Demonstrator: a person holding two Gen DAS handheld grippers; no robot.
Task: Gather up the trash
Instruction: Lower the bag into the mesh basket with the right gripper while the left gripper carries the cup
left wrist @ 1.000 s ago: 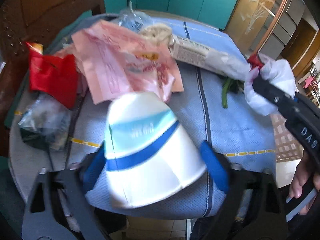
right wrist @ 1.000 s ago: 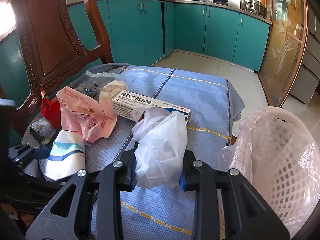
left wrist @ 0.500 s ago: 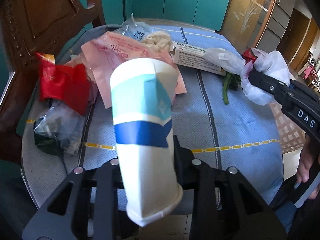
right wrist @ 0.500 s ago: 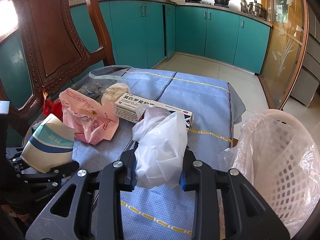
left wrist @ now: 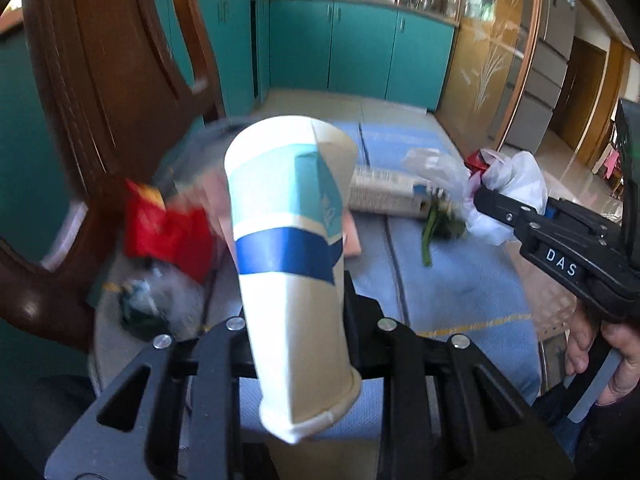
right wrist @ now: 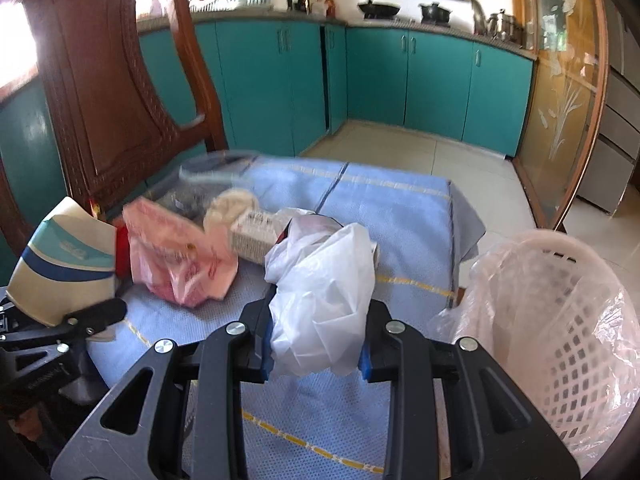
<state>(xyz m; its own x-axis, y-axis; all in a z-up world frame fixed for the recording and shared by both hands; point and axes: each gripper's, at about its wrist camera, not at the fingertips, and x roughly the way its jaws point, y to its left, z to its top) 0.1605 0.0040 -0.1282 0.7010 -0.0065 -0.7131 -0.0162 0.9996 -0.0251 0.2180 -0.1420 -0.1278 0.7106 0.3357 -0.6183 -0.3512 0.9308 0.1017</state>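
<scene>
A creased white paper cup [left wrist: 288, 208] with teal and blue bands stands squeezed between the fingers of my left gripper [left wrist: 296, 300], lifted off the blue cloth; the jaws are closing on it. In the right wrist view the same cup [right wrist: 60, 264] hangs at the far left in that gripper [right wrist: 80, 316]. My right gripper [right wrist: 316, 344] is shut on a crumpled white plastic bag [right wrist: 324, 288], held above the cloth. From the left wrist view, the right gripper [left wrist: 492, 204] and its bag [left wrist: 516, 184] sit at the right. A pink lined basket [right wrist: 552, 240] stands right of the table.
More trash lies on the blue-clothed table [right wrist: 400, 216]: a pink plastic bag [right wrist: 176, 256], a white medicine box [right wrist: 256, 232], a red wrapper [left wrist: 168, 228], a green stalk [left wrist: 430, 232] and dark crumpled plastic [left wrist: 148, 300]. A carved wooden chair back [right wrist: 100, 100] rises behind the table's left.
My left gripper has closed on the paper cup, crushed it narrow and lifted it off the cloth, tipping upward. The right gripper has kept still with its white bag.
</scene>
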